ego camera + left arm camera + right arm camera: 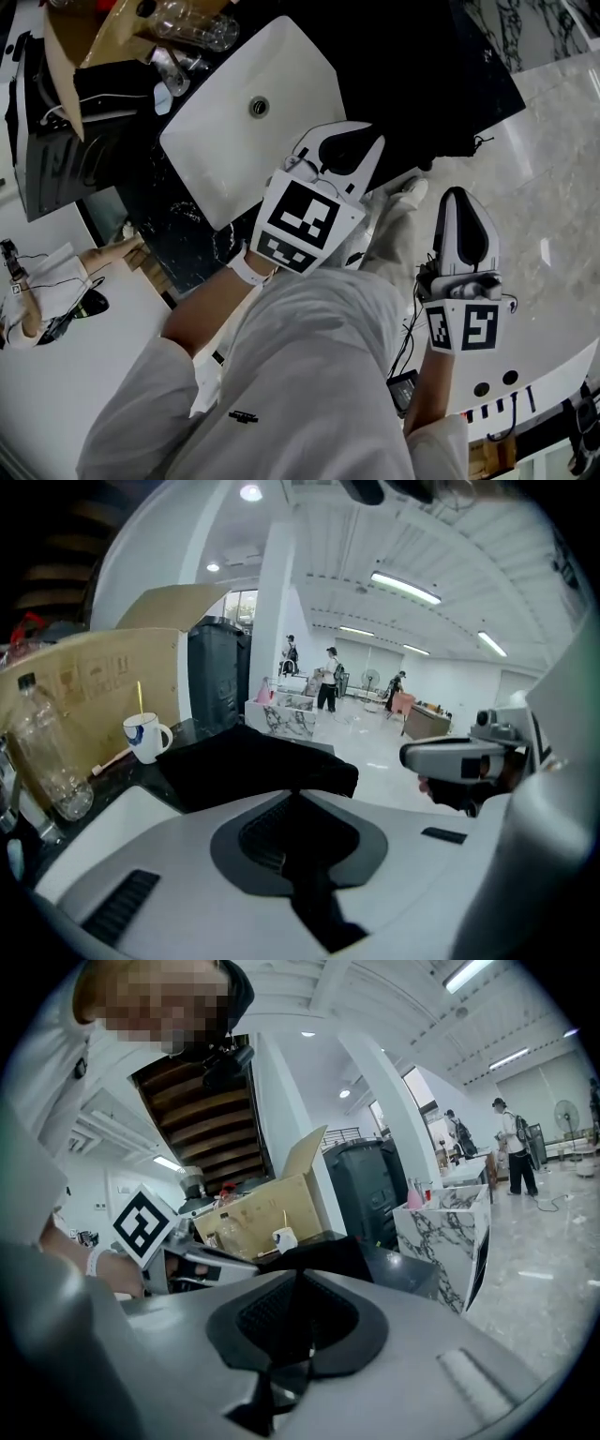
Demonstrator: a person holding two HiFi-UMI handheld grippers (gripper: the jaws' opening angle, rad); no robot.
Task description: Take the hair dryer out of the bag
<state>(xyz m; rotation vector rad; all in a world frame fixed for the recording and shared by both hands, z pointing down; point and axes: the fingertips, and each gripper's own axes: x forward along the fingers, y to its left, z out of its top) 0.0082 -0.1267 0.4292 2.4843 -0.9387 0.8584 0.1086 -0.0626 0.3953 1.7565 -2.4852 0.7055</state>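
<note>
My left hand-held gripper has its jaws closed. The black fabric of the bag starts right at their tips and looks nipped between them. My right hand-held gripper sits just to the right of the left one and apart from it, jaws together with nothing I can see between them.

Below and to the left of the left one is the white sink. In the head view its near corner lies under the gripper body, so that side is hemmed in. In the same view the right one shows against pale floor, to the right of the dark counter, so the open room is out that way.

The bag lies on the counter ahead of both. Its long axis runs across the left one's line, left to right, with a rounded end to the right. The hair dryer is hidden from me, so I cannot tell which way it points.

Ahead and to the left, past the bag, a mug, a clear bottle and a cardboard box crowd the counter, with a dark bin behind them. Far ahead is an open hall floor where people stand.
</note>
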